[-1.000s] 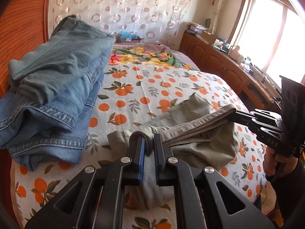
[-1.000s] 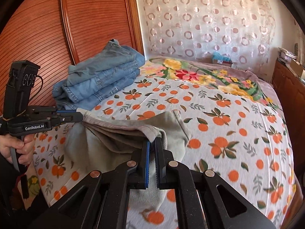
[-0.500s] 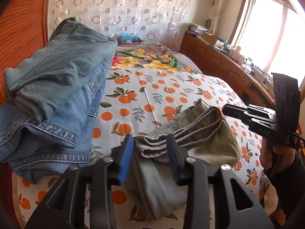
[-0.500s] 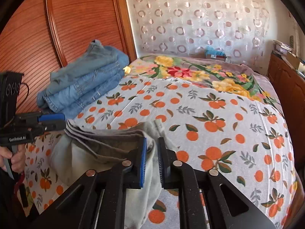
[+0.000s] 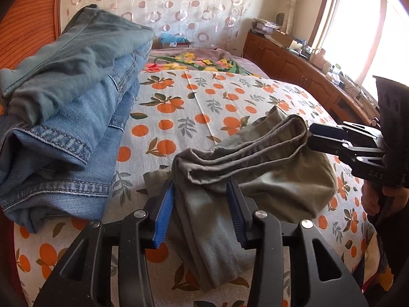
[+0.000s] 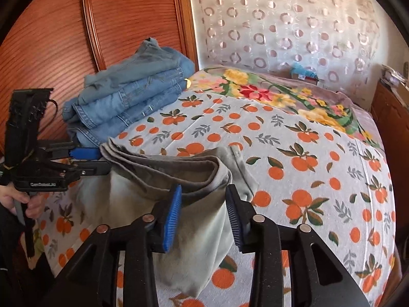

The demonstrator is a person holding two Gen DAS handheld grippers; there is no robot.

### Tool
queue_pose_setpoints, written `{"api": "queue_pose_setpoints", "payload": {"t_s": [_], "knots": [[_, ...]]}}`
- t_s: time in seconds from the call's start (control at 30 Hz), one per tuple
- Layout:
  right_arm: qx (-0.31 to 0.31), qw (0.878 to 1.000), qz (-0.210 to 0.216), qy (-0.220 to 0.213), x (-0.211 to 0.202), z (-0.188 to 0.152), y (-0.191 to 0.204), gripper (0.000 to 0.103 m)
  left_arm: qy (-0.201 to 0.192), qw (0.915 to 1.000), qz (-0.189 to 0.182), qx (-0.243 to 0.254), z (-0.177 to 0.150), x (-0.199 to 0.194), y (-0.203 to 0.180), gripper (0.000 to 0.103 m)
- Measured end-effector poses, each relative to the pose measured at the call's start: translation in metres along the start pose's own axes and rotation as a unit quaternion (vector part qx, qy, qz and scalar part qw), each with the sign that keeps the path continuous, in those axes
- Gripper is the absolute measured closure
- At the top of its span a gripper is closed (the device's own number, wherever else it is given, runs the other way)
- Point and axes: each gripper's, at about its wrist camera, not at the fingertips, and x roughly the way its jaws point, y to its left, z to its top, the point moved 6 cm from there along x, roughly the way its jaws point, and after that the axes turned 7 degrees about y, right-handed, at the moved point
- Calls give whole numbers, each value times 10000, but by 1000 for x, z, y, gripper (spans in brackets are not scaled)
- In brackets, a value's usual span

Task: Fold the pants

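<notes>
Pants (image 5: 258, 168), olive, soft and limp, lie bunched on the bed (image 5: 204, 107) beside stacked jeans (image 5: 66, 117), best pinched at their thick folded hem, between the released left claw (image 5: 202, 204) and the opening right claw (image 6: 203, 212).

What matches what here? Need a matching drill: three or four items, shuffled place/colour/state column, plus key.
Items:
1. olive pants
2. jeans stack
3. floral blanket
4. finger pads

Descriptions:
A. blue, ribbed
B. far end of the bed
C. lying folded between both grippers
D. piled by the wooden headboard

Pairs: 1-C, 2-D, 3-B, 4-A
</notes>
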Motion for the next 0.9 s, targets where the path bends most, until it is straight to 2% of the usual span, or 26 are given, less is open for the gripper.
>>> {"api": "queue_pose_setpoints", "payload": {"t_s": [0.23, 0.27, 0.3, 0.43, 0.53, 0.73, 0.8, 0.9], "knots": [[65, 9999, 69, 54, 16, 13, -8, 65, 61, 10000, 26, -42, -3, 3, 4, 60], [60, 9999, 75, 43, 17, 14, -8, 70, 68, 10000, 29, -31, -3, 3, 4, 60], [42, 9999, 95, 28, 17, 15, -8, 83, 69, 10000, 34, -12, -4, 4, 3, 60], [-33, 9999, 107, -47, 17, 22, -8, 93, 69, 10000, 52, 39, -3, 4, 1, 60], [45, 9999, -23, -164, 18, 27, -13, 94, 72, 10000, 44, 26, -4, 4, 1, 60], [242, 9995, -161, -82, 27, 22, -19, 93, 83, 10000, 48, 16, -8, 2, -1, 60], [308, 9994, -156, -66, 24, 19, -19, 86, 90, 9999, 78, 35, -10, 1, -2, 60], [366, 9991, -164, -132, 10, 13, -20, 84, 89, 9999, 99, 51, -11, 0, -3, 60]]}}
